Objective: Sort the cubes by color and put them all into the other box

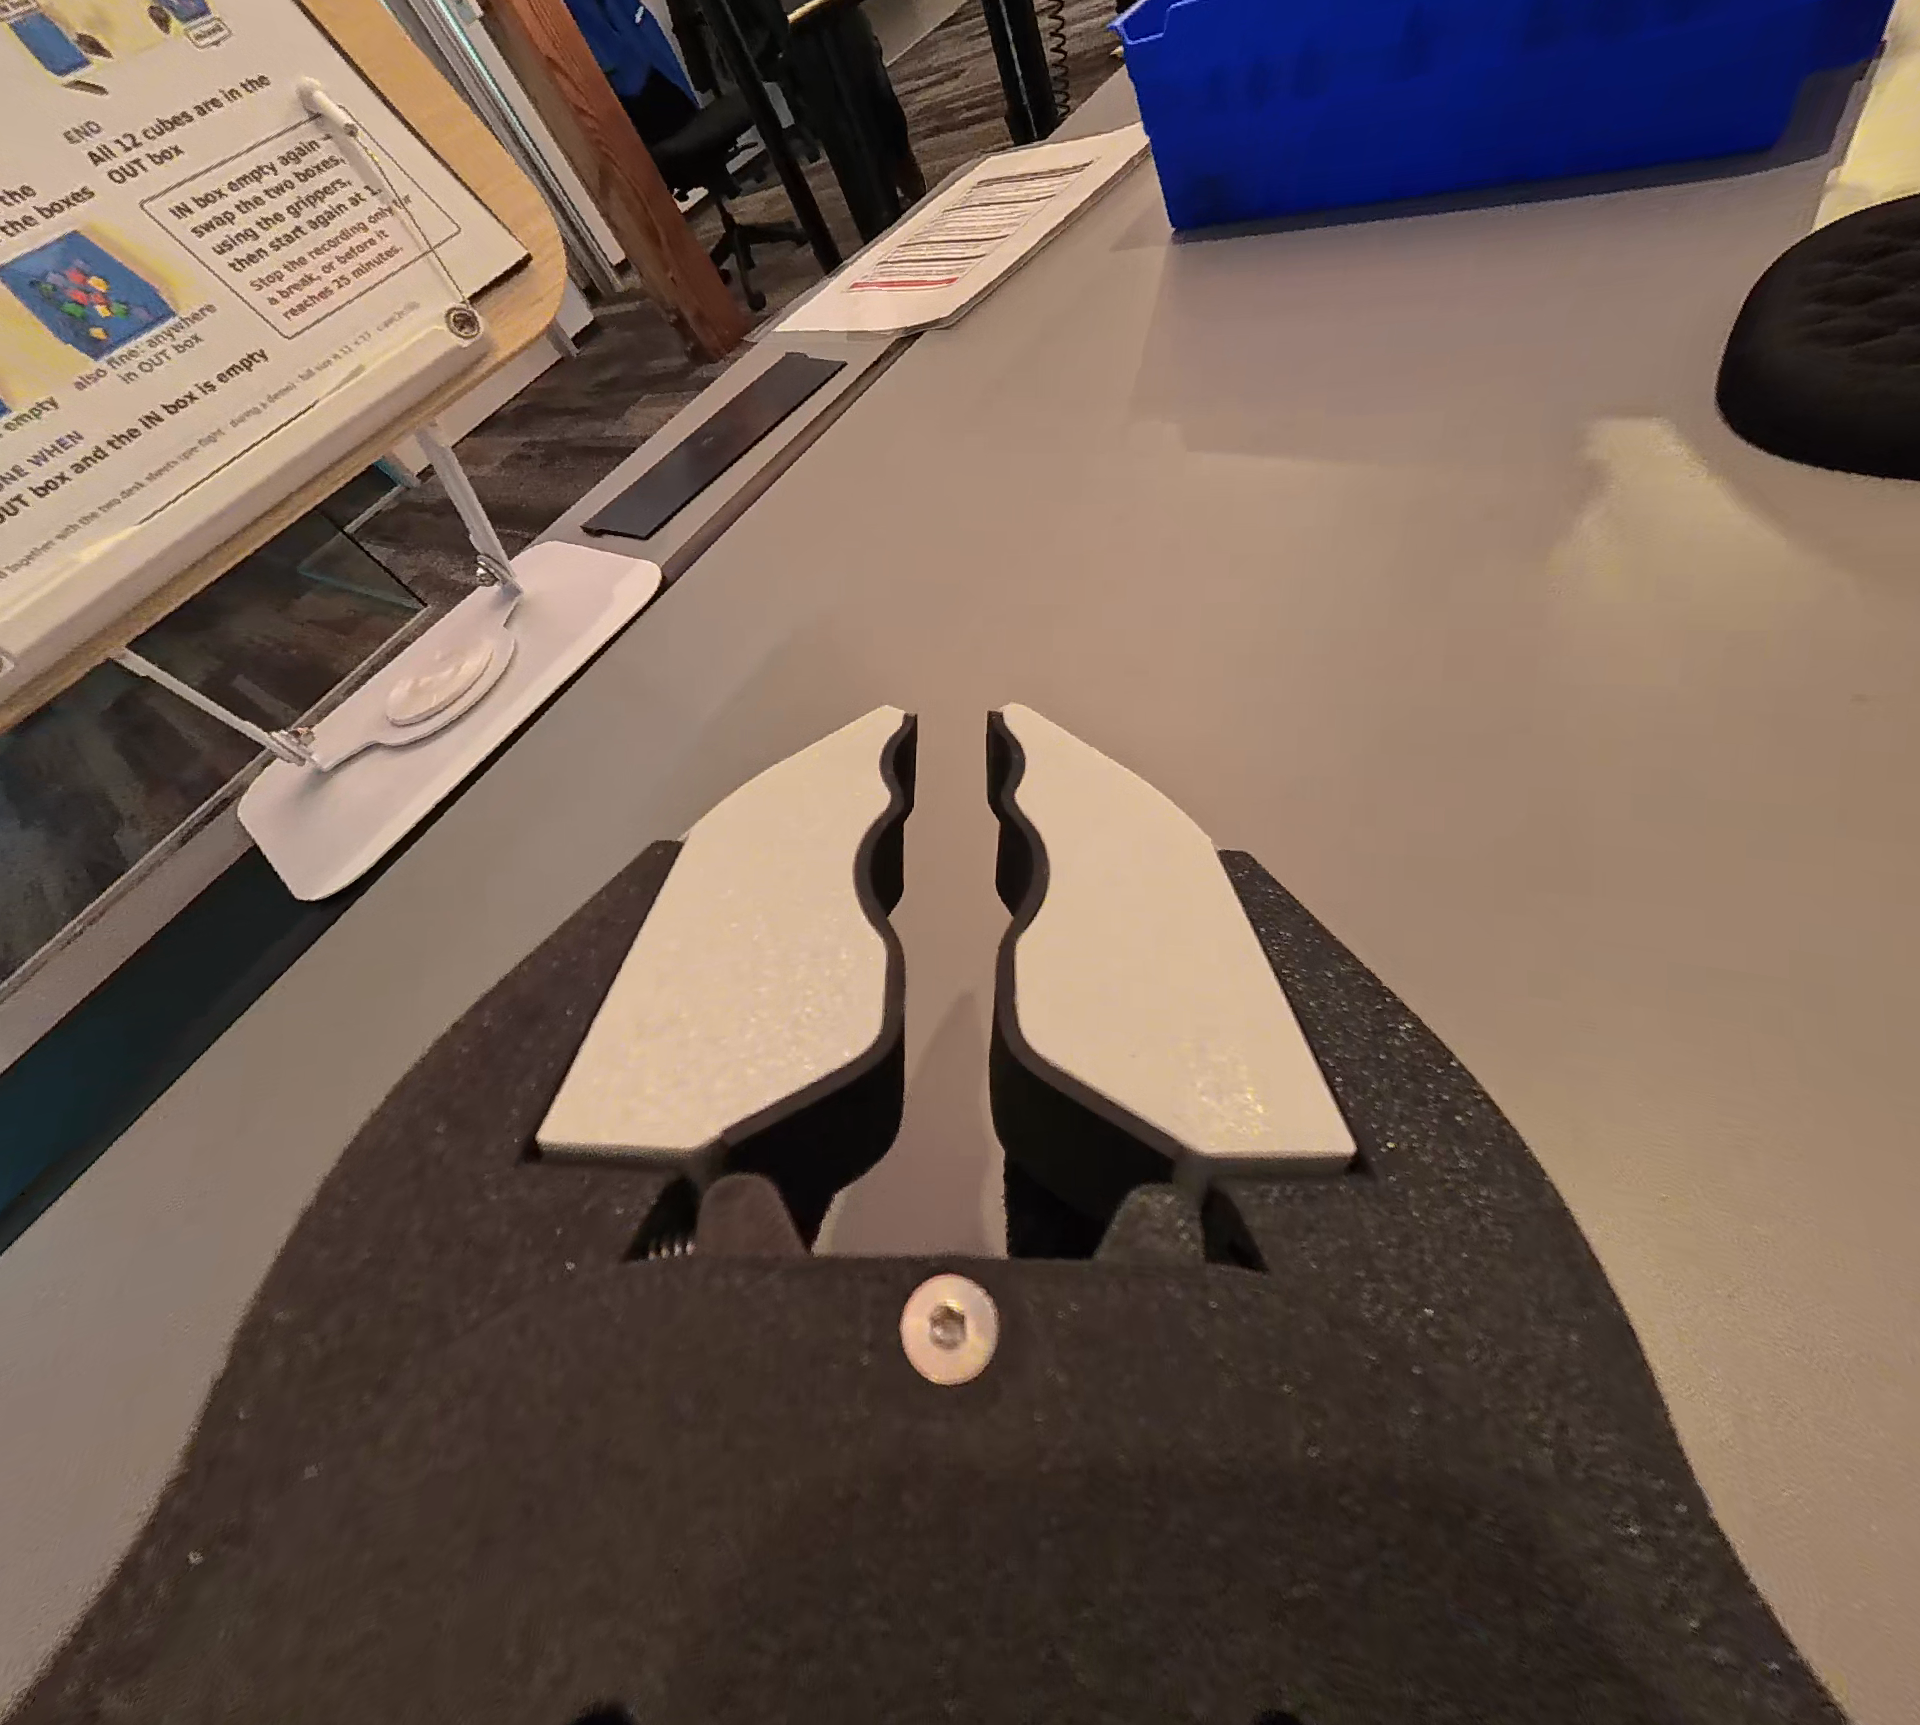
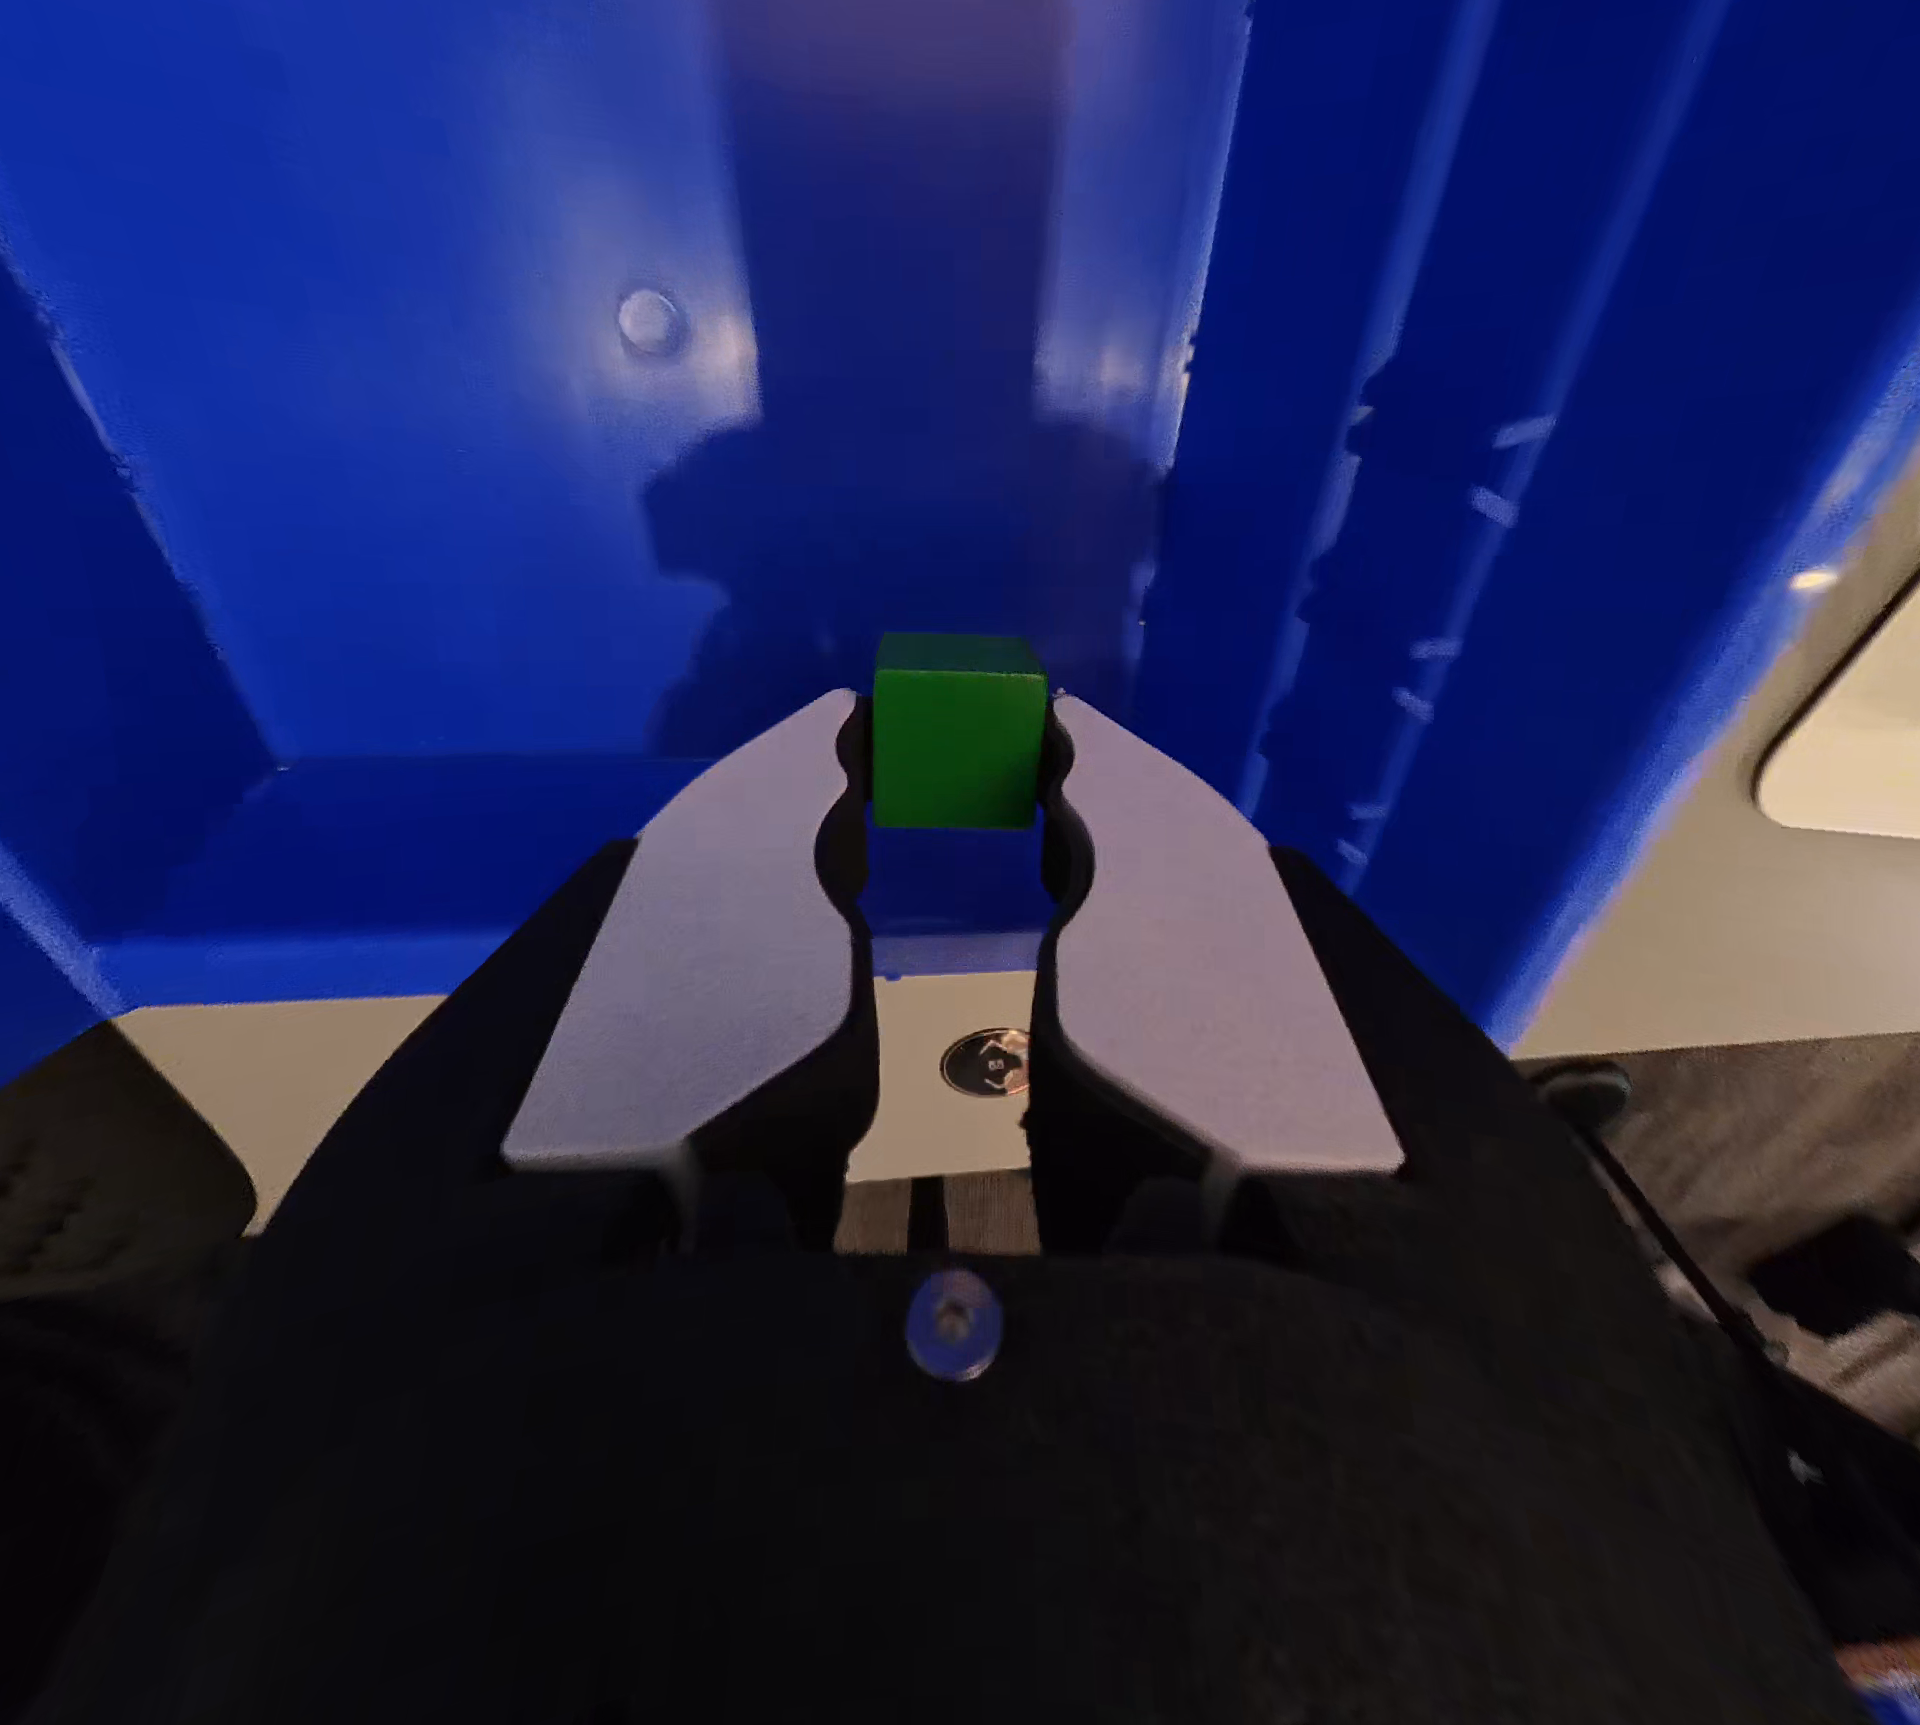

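Observation:
My right gripper (image 2: pixel 954 709) is shut on a green cube (image 2: pixel 956 735), held between its fingertips above the bare floor of a blue box (image 2: pixel 436 480). No other cube shows in that box. A second blue box (image 2: pixel 1621 241) stands against its right side. In the left wrist view my left gripper (image 1: pixel 951 719) hovers low over the grey table (image 1: pixel 1247 636) with its jaws a narrow gap apart and nothing between them. The two blue boxes (image 1: pixel 1507 44) stand at the far right of that view; their insides are hidden.
An instruction board on a white stand (image 1: pixel 436 719) sits at the table's left edge. A laminated sheet (image 1: pixel 966 241) lies near the far edge. A black padded object (image 1: pixel 1839 345) lies at the right. Chairs and desks stand beyond the table.

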Tool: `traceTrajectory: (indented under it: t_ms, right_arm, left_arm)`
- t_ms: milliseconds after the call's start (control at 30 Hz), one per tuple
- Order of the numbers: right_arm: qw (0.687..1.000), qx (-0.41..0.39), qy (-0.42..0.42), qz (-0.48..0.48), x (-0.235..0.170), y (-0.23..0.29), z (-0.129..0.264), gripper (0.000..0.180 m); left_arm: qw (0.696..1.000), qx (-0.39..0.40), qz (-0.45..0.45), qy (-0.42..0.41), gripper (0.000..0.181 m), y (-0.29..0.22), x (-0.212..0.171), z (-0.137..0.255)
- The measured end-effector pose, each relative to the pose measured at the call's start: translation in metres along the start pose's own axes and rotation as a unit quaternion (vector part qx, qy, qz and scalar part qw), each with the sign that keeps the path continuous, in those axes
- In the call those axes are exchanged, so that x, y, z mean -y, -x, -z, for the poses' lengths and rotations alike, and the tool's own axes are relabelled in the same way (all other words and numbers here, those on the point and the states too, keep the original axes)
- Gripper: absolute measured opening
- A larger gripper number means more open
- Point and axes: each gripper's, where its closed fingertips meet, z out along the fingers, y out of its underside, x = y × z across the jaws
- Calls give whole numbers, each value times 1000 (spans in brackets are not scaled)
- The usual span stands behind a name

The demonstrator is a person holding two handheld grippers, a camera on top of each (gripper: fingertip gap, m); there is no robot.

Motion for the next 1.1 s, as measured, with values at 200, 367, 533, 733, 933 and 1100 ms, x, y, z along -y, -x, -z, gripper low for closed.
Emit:
traceTrajectory:
  t_ms: [200,367,533,733,933,1100]
  right_arm:
    - [997,-16,71,-15,-11,-10,-15,29]
    - [998,-32,57,-7,-6,-13,-12,34]
    - [998,-61,3,7,2,0,31,42]
    - [970,-46,-234,47,43,73,151,39]
    - [838,110,-509,164,53,217,287,35]
    - [748,200,-580,253,44,308,312,32]
  left_arm:
    - [1000,9,-6,-14,9,2,4,2]
    - [1000,3,-21,-13,11,-1,5,3]
    - [1000,5,-11,-22,15,4,11,6]
    - [998,51,-1,-32,16,36,23,18]
    - [994,91,51,-44,16,71,29,36]
    - [991,127,33,-35,18,87,23,59]
